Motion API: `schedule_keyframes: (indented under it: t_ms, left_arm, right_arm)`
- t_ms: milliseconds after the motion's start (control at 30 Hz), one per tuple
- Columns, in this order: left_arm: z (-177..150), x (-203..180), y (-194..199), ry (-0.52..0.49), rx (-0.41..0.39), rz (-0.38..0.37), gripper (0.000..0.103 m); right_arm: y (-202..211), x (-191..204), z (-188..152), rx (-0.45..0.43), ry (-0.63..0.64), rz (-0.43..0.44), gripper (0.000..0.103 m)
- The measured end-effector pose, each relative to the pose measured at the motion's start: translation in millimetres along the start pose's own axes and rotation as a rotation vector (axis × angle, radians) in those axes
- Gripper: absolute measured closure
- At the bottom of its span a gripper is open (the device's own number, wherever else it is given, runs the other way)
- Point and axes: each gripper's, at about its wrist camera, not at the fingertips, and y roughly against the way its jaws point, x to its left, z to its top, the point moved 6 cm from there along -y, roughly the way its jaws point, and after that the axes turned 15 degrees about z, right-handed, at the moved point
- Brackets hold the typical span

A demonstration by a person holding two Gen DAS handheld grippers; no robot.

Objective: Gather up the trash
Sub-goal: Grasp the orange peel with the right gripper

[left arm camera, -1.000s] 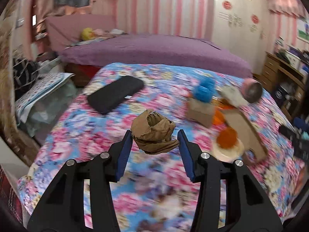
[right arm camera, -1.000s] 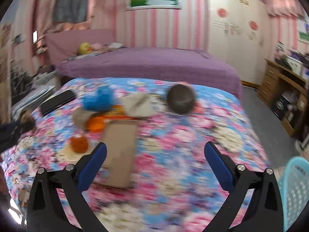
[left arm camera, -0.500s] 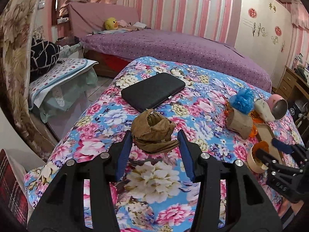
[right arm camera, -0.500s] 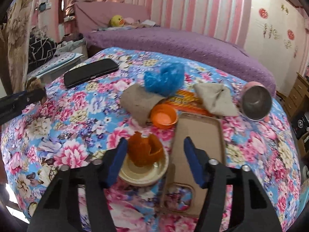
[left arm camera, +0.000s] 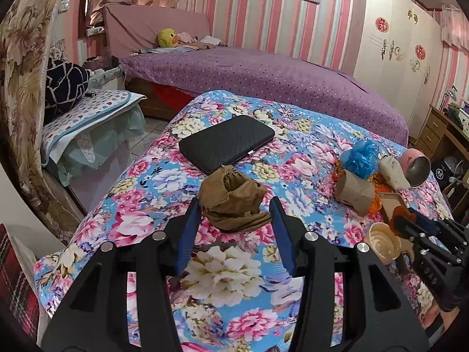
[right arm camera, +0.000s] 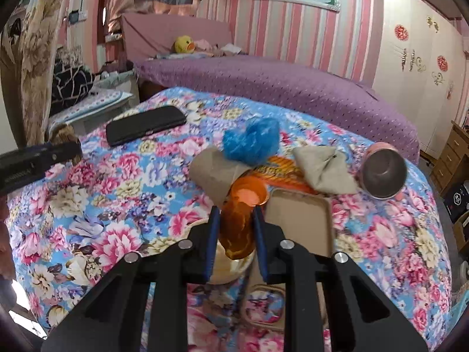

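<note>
The right gripper [right arm camera: 236, 228] has its blue pads pressed on either side of a crumpled orange plastic cup [right arm camera: 239, 228], which stands roughly upright between them with its long axis running away from the fingers, just above a cream scalloped dish [right arm camera: 231, 267] on the floral bedspread [right arm camera: 117, 205]. The left gripper [left arm camera: 236, 214] likewise carries a wad of brown paper [left arm camera: 231, 202], its fingers set wider and touching the wad's flanks, held above the cover rather than resting on it. Since both hands look loaded, the next move probably turns on where a bin lies, and none shows clearly here. Beyond the cup lie more scraps: a second orange cup [right arm camera: 249, 195], a cardboard tray [right arm camera: 299, 223], a paper roll [right arm camera: 214, 173], a blue plastic wad [right arm camera: 252, 140], a beige pouch [right arm camera: 322, 170]. These sit nearer the right hand; farther left rests a black case [left arm camera: 227, 146].
</note>
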Motion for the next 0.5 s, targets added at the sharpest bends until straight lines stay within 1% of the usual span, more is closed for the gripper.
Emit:
schedule_keyframes:
  t_ms: [233,500]
  left_arm:
    - [-1,-12,5,-0.009,-0.005,-0.009,0.056]
    - [-2,-35,15,-0.028,-0.021,-0.037,0.056]
  right_arm:
    - [34,-31,-2,-0.048,-0.053,-0.023,0.08]
    - [79,-75,-23,-0.06,-0.094,-0.105,0.08]
